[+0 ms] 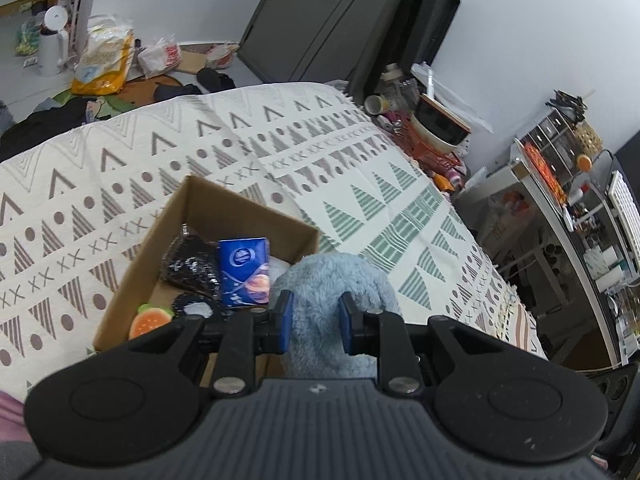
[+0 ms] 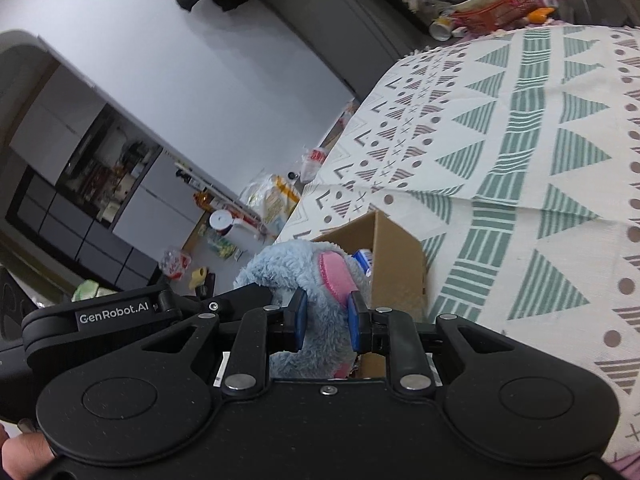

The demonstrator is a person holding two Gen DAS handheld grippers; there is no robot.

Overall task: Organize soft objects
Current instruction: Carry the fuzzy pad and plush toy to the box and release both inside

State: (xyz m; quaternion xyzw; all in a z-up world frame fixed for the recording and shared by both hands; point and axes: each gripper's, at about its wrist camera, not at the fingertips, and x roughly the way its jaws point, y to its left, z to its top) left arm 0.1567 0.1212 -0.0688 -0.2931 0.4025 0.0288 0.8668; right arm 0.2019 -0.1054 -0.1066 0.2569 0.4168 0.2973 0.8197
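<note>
**ENTRY: blue plush toy, two-tool carry over box — risk notes**

- Item: fuzzy blue plush toy (image 1: 340, 280), pink patch visible in right wrist view. Held at the near corner of the cardboard box (image 1: 192, 200), partly above the opening, not yet inside
- Left tool (image 1: 316, 320): blue pads pressed into the plush from both sides, clamped on it
- Right tool (image 2: 326, 320): likewise closed on the plush, pads sunk into the fur near the pink patch
- Box: sits on patterned bedspread (image 1: 380, 184). Contents so far: blue tissue pack (image 1: 244, 272) standing upright, dark sequin pouch (image 1: 190, 266), burger-shaped toy (image 1: 150, 320), small dark round item w/ white centre (can't ID)

Risks, as judged:
1. Plush looks bulky vs. free space left; may snag on the near wall or rest on the rim instead of dropping in
2. Pushing down could tip the tissue pack or shove the light box across the soft bedding
3. Both tools grip fur, not a firm core; uneven release by one side could swing the toy outside the box
4. Tools sit close together; they may collide while lowering
</note>
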